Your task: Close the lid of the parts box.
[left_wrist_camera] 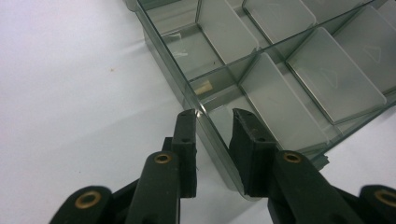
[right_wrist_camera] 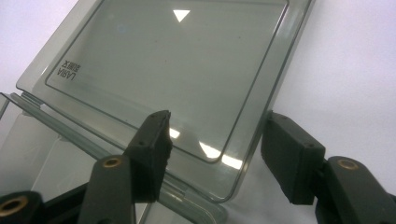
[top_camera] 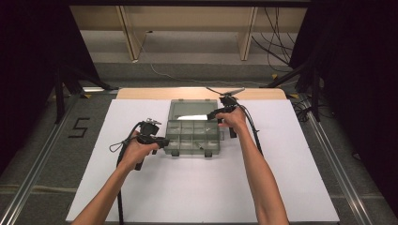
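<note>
Forearms: both enter the high view from the bottom edge, each hand carrying a gripper.
Table (top_camera: 141, 197): white sheet over a wooden top; bare in front of the box.
Left gripper (top_camera: 162, 140): at the box's left front corner. In its own view the jaws straddle the left wall near that corner, one outside and one inside, with a narrow gap between them; whether the pads press the wall cannot be told.
Left hand (top_camera: 136, 151): wrapped round the handle, a cable looping off to its left.
Box (top_camera: 193, 136): clear grey plastic organiser, at the middle of the table, lying flat with its lid swung back. Dividers split it into compartments; those seen in the left gripper view (left_wrist_camera: 280, 70) look bare, apart from a small pale patch by the left wall.
Latches: two dark tabs on the front wall.
Right gripper (top_camera: 212, 114): at the right rear of the box, by the hinge. In its own view the jaws stand wide apart, released, one over the lid and one past its right edge, gripping nothing.
Lid (right_wrist_camera: 173, 70): open, lying beyond the hinge, with a bright reflection and a small moulded mark near one corner.
</note>
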Tool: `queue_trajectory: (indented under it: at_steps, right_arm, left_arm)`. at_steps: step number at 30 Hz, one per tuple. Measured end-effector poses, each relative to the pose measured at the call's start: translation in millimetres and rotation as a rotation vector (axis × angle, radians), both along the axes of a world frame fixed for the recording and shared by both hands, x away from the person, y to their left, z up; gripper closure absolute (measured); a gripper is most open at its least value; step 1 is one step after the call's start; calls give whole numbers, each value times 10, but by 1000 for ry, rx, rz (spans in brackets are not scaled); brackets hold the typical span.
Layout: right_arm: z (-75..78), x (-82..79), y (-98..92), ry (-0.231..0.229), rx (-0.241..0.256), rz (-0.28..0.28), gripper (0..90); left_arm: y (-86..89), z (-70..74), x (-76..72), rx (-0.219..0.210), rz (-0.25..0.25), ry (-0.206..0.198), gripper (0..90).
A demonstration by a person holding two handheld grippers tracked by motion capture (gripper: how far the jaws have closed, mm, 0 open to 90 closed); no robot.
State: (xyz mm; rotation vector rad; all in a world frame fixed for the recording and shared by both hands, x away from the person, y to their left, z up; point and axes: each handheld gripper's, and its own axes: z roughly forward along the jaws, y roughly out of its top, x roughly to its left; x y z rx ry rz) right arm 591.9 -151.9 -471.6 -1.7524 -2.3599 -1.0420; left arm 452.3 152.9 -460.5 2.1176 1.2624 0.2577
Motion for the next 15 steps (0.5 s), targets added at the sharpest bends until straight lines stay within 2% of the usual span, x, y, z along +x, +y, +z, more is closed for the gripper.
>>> queue_trajectory:
  at_steps: [1, 2, 3, 4, 5, 6, 7, 8, 9, 10, 11, 12, 13, 15]
  right_arm:
    - [-1, 3, -6, -11, 7, 5, 455]
    - [9, 0, -8, -3, 12, 1, 463]
    - [8, 9, -24, -18, -3, 10, 476]
    - [8, 3, -24, -28, 3, 8, 491]
    - [23, -1, -20, -26, 19, -18, 512]
    - [35, 2, -42, -21, 19, -8, 537]
    - [36, 8, -64, -44, 19, 1, 558]
    - [45, 1, -72, -42, 22, -4, 578]
    - [35, 11, -94, -74, 14, 11, 598]
    - [71, -4, -92, -43, 19, -18, 626]
    - [54, 1, -112, -92, 19, -11, 651]
    - [88, -18, -112, -59, 34, -36, 674]
    - [83, -13, -132, -89, 41, -19, 693]
    - [105, -27, -164, -100, 48, -12, 734]
  left_arm:
    - [-3, -3, -2, -7, 4, -2, 711]
    - [-5, -10, -2, -20, 12, -4, 711]
    - [11, -5, 0, -14, 4, -3, 712]
    - [19, -3, 3, -12, -3, -2, 714]
    - [11, -4, 1, -16, 2, -6, 716]
    - [9, 1, -2, -5, -1, -8, 717]
    - [3, 1, -4, -3, -1, -13, 717]
    - [-10, -4, -7, -11, 10, -20, 720]
    - [-15, -5, -8, -12, 14, -23, 721]
    - [-13, -4, -7, -13, 12, -21, 720]
    - [-7, -2, -7, -8, 5, -19, 721]
    - [6, 4, -6, 4, -11, -15, 720]
    - [0, -2, -8, -3, -3, -21, 720]
    - [-5, 0, -7, 0, -5, -22, 720]
